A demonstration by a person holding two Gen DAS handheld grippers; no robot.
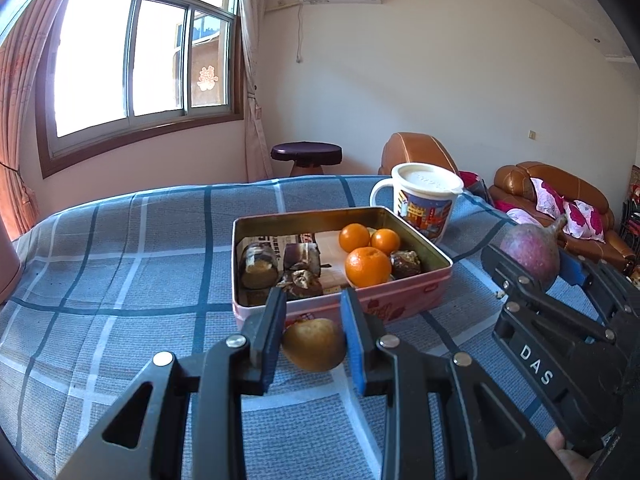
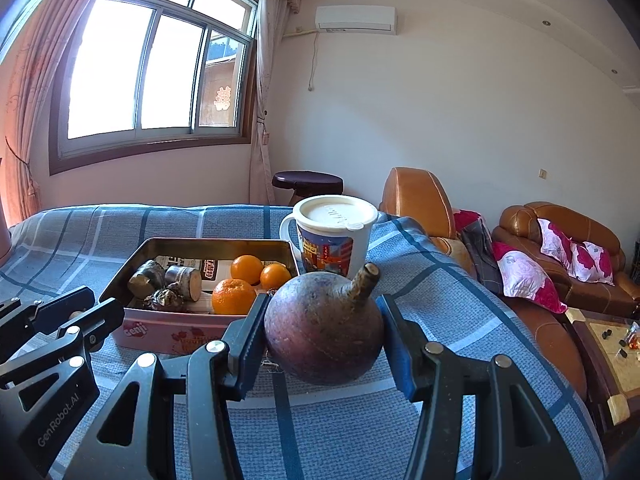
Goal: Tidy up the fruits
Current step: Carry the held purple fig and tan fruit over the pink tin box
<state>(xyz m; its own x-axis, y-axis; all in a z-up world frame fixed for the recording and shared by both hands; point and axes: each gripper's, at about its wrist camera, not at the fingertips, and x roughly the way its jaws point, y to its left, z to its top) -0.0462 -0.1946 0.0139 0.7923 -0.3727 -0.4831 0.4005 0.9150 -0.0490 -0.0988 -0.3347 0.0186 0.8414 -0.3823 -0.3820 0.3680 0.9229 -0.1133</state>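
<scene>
A table under a blue checked cloth filled the middle of the room, with brown leather sofas beyond its far right edge and a dark round stool under the window. On the cloth sat an open pink tin with a metal inside, and just behind its far right corner stood a lidded white mug with a printed picture on its side. Inside the tin lay three oranges clustered toward the right, and several dark wrapped snacks lay to their left and beside them.

The person's right gripper was clamped on a big purple fruit with a stubby stalk pointing up; both pads pressed its sides, and it was held above the cloth, near the tin's near right corner. The left gripper gripped a small brownish-yellow pear between its blue pads, jaws drawn in narrow around it, just in front of the tin's near wall. The two grippers were side by side, the right one a little farther along the table.
</scene>
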